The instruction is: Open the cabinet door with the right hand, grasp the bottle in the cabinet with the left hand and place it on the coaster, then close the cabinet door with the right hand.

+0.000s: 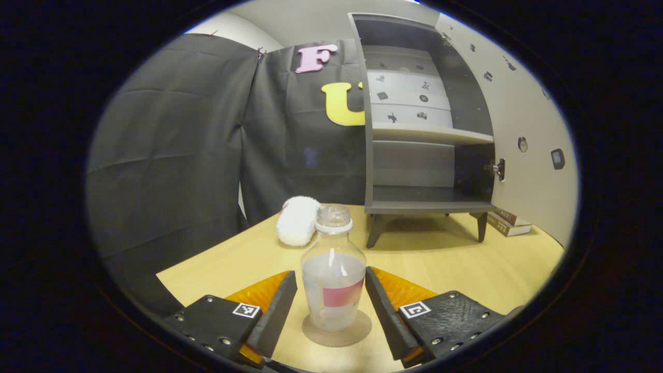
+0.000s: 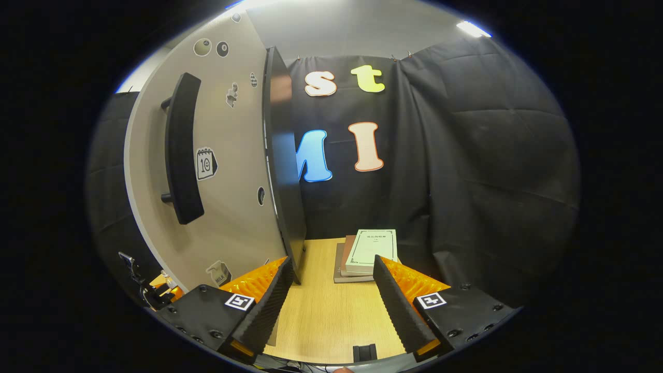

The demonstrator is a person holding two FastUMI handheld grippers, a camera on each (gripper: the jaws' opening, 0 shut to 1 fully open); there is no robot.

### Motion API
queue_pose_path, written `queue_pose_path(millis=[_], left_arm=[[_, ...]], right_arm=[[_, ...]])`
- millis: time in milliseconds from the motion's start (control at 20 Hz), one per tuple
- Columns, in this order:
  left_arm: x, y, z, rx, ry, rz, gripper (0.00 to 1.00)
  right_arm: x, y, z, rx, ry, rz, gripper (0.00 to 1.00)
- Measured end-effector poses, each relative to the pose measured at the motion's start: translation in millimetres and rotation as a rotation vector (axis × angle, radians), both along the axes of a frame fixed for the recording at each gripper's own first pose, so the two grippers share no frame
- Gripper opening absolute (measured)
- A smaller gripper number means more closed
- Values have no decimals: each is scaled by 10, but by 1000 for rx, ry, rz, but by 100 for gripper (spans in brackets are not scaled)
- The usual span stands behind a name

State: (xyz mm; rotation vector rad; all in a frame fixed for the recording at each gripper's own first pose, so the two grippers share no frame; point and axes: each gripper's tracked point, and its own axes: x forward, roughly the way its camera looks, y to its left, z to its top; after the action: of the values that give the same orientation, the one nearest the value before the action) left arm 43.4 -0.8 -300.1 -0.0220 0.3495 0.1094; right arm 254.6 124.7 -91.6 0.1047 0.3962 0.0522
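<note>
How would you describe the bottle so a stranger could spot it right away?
On the light wooden table, in front of the open dark grey cabinet, a round brown coaster lies. The clear plastic bottle stands on it, capless with a pink label, unlike the fluffy white cloth behind.

Staged recording booth: black cloth wall (image 1: 171,140) encloses a wooden table (image 1: 445,264) carrying a small cabinet (image 1: 422,129) and stacked books (image 2: 369,251).

Clear bottle (image 1: 333,269) w/ pink label, tan coaster (image 1: 337,331), dark grey cabinet (image 1: 422,134), beige door (image 2: 222,155) w/ stickers
</note>
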Motion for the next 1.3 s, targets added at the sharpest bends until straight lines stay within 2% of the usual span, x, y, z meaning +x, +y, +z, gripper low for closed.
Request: queue_pose_path(millis=[150, 400, 650, 900, 1300], left_arm=[[-26, -17, 436, 10, -51, -6, 80], [-41, 16, 1315, 27, -102, 10, 82], [-49, 42, 2010, 44, -175, -4, 82], [7, 152, 2213, 29, -195, -18, 82], [329, 453, 2328, 24, -226, -89, 82]], right_arm=[[24, 7, 110, 26, -31, 12, 98], [112, 87, 365, 109, -89, 52, 98], [228, 197, 689, 119, -165, 93, 98], [314, 406, 876, 97, -186, 130, 98], [308, 486, 952, 40, -199, 31, 97]])
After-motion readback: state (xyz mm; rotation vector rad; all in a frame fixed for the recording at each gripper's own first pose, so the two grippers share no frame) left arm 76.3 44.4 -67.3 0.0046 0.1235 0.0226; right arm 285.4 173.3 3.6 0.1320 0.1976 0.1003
